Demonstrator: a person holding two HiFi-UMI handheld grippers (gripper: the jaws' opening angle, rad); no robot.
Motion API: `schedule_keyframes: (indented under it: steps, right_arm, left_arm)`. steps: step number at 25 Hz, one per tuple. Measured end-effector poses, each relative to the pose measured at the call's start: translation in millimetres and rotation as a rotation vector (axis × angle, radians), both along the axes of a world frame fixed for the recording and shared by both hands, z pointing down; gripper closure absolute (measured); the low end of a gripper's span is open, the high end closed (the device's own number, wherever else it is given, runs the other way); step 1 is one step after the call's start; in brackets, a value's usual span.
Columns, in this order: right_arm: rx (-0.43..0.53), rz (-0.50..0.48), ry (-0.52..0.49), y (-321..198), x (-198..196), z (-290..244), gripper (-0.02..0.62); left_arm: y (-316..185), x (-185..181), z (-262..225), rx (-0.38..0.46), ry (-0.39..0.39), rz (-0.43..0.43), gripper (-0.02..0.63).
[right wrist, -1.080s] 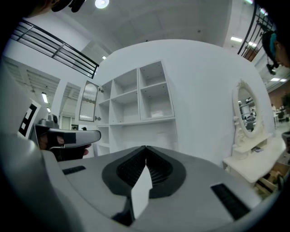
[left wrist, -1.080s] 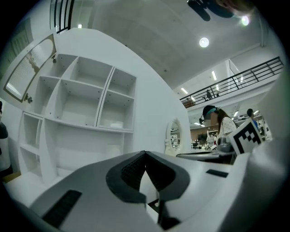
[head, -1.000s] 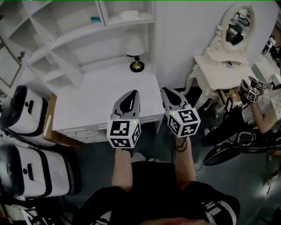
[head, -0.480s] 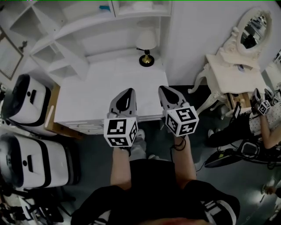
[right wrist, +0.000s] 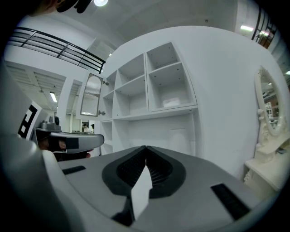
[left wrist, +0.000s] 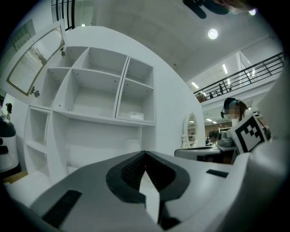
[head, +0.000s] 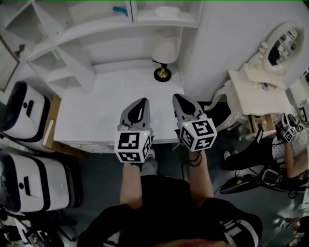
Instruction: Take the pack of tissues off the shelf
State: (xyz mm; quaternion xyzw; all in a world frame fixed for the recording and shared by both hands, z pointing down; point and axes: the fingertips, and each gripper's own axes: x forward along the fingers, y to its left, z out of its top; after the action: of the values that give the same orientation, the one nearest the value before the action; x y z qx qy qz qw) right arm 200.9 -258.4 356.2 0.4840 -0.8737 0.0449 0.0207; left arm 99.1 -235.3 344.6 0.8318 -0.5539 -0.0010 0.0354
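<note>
- Step in hand: approach. The left gripper [head: 138, 110] and right gripper [head: 185, 107] are held above the desk [head: 91, 116], both clenched shut on nothing.
- Next move: one gripper is to be raised and opened toward the shelf [head: 96, 36].
- Item: pack of tissues [head: 167, 11], white, low, apparently soft-wrapped. It is lodged in the upper right compartment, well apart from both grippers.

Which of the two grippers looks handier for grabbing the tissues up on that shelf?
The right gripper, narrowly. The tissues lie in the right compartment of the shelf, sideways a little nearer it than the left gripper. Both are shut and empty, so either must open first.
</note>
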Motion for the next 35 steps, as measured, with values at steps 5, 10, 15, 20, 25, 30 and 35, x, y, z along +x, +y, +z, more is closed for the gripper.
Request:
schedule_keyframes:
  steps: [5,10,15,20,25,30,35]
  right_arm:
    - [0.026,0.017,0.012,-44.5,-12.2,-5.6,0.575]
    - [0.068,0.121,0.043,-101.9,-37.3,-27.0,0.575]
    - [0.095,0.147,0.05,-147.4,-52.5,-46.3,0.575]
    - [0.153,0.133,0.043,-184.7,-74.7,-64.1,0.575]
    - [0.181,0.077,0.045,-216.6,-100.4,-90.8,0.574]
    - [0.247,0.05,0.124,-238.1,-117.6,-128.8,0.549]
    - [0.326,0.005,0.246,-252.0,-136.7,-164.2,0.468]
  left_arm:
    - [-49.6,-19.5,-2.4,0.018,0.021,-0.018,0.596]
    - [-113.2,-53.9,-21.9,0.044,0.088,0.066,0.596]
    - [-151.8,-69.5,-38.4,0.07,0.132,0.113,0.595]
    - [-180.3,-77.8,-34.3,0.072,0.144,0.151,0.595]
    - [-219.5,-98.9,-44.1,0.069,0.165,0.139,0.595]
    - [-248.0,-109.1,-48.0,0.054,0.191,0.15,0.595]
    - [-257.1,-101.1,-44.5,0.045,0.176,0.198,0.596]
